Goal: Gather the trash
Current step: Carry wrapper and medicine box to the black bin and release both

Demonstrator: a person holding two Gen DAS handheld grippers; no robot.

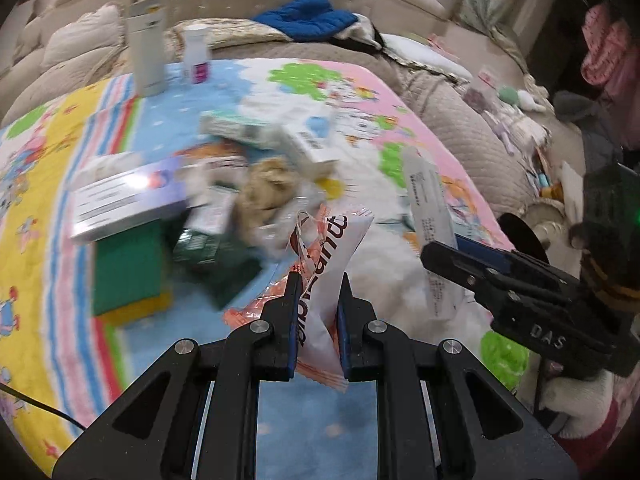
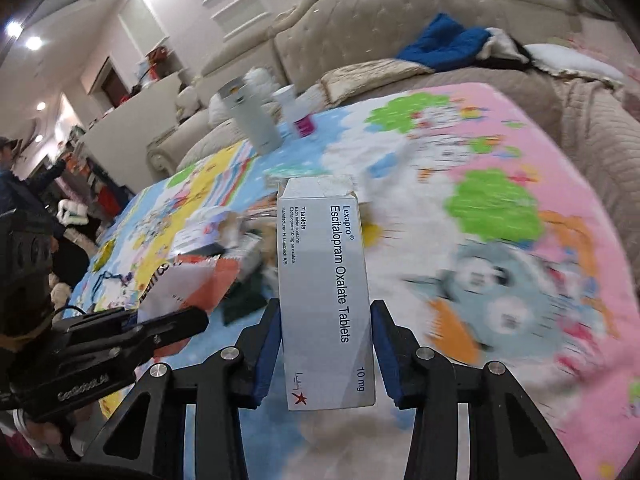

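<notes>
Orange-and-white wrapper is sitting pinched in your left gripper; your right gripper is clamping a grey pill box.

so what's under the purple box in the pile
The purple box rests partly on a green block with a yellow base, which lies on the cartoon blanket. The box's right end meets blurred cartons; what lies beneath there is covered.

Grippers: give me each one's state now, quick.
Left gripper: shut on an orange-and-white wrapper.
Right gripper: shut on a grey tablet box.
</notes>
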